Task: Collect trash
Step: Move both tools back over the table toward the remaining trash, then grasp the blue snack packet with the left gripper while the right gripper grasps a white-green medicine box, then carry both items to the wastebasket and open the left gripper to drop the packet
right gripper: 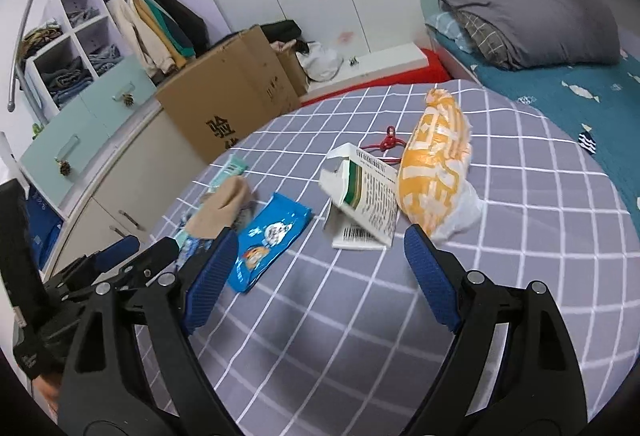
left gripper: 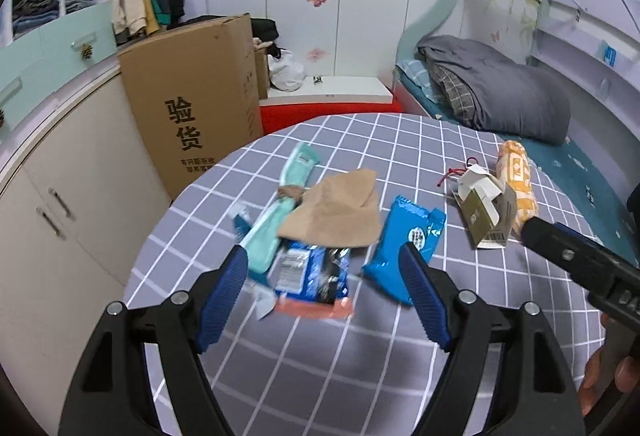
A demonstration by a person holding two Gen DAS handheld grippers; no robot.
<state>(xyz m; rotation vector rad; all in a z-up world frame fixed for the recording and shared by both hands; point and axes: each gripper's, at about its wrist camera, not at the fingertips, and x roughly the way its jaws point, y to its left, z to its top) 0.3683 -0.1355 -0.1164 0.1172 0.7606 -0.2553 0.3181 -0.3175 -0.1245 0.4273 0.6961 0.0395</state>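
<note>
**Both grippers wide over scattered litter**

The trash lies spread on a grey checked cloth (left gripper: 400,376) – a mint-green wrapper (left gripper: 280,196), a crumpled brown paper (left gripper: 340,212) overlapping it, a blue-and-white packet (left gripper: 312,272) partly under the paper, and a bright blue snack pouch (left gripper: 408,240) just beside them. Further right sit an opened small carton (right gripper: 360,200) and an orange-and-white plastic bag (right gripper: 436,164), touching each other, with a red cord (right gripper: 386,144) behind the carton.

The left gripper (left gripper: 324,272) hangs above the blue-and-white packet, fingers apart and holding nothing. The right gripper (right gripper: 316,256) points toward the carton – its fingers also spread, empty. A cardboard box (left gripper: 196,104) stands beyond the cloth.
</note>
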